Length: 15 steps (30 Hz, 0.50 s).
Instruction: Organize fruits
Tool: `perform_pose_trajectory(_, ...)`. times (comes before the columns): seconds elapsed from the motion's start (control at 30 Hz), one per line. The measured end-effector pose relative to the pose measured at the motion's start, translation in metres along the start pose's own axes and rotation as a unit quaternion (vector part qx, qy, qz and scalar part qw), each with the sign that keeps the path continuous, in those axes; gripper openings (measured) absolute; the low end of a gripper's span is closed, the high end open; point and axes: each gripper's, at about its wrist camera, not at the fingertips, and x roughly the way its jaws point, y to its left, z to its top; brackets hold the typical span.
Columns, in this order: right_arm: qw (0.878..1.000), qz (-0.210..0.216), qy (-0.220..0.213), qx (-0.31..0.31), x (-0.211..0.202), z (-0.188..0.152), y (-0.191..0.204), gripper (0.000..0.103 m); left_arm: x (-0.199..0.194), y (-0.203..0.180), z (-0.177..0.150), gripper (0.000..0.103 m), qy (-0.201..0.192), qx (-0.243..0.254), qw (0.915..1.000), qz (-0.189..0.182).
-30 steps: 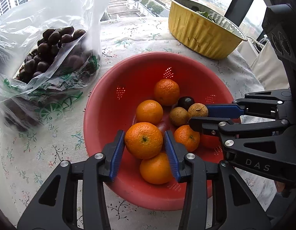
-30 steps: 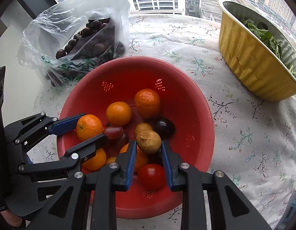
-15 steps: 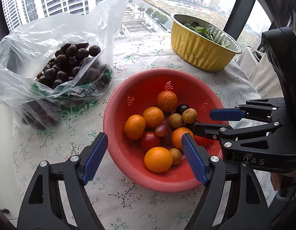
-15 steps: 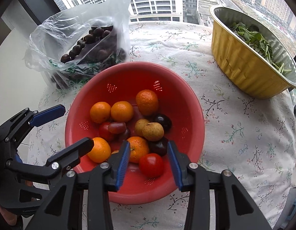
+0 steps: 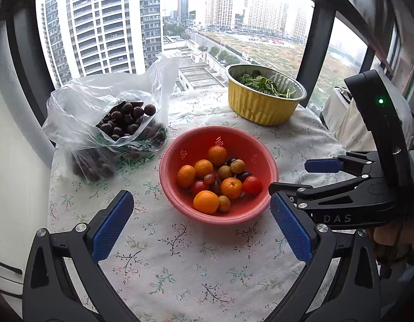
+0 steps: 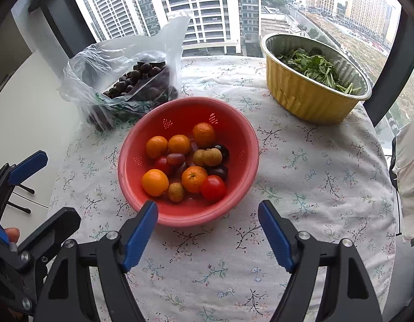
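Observation:
A red colander bowl stands mid-table and holds several oranges, longans, cherry tomatoes and dark grapes. My left gripper is open and empty, held back from the bowl's near side. My right gripper is open and empty, just short of the bowl's near rim; it also shows at the right in the left wrist view. The left gripper shows at the left edge in the right wrist view.
A clear plastic bag of dark chestnuts lies at the back left. A gold foil pan of greens stands at the back right. A floral cloth covers the round table by the window.
The left gripper let go of an orange into the bowl, opened wide and pulled back and up. The right gripper also opened wide and drew back from the bowl.

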Motion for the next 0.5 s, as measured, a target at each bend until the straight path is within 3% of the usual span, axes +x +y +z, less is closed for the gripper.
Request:
perform_pose_trajectory(0.23, 0.996, -0.014, -0.086, 0.006, -0.065, -0.019, 0.008, 0.080, -0.103, -0.015, -0.001, 0.103, -0.118, -0.026, 0.9916, 0.046)
perform_pose_trajectory(0.4, 0.983, -0.018, -0.183, 0.008, -0.128, -0.025, 0.018, 0.088, -0.137, -0.022, 0.007, 0.103, -0.121, -0.040, 0.9847, 0.119)
perform_pose_trajectory(0.5, 0.967, -0.026, -0.254, 0.004, -0.171, -0.029, 0.027, 0.097, -0.153, -0.030, 0.010, 0.103, -0.126, -0.027, 0.9733, 0.190)
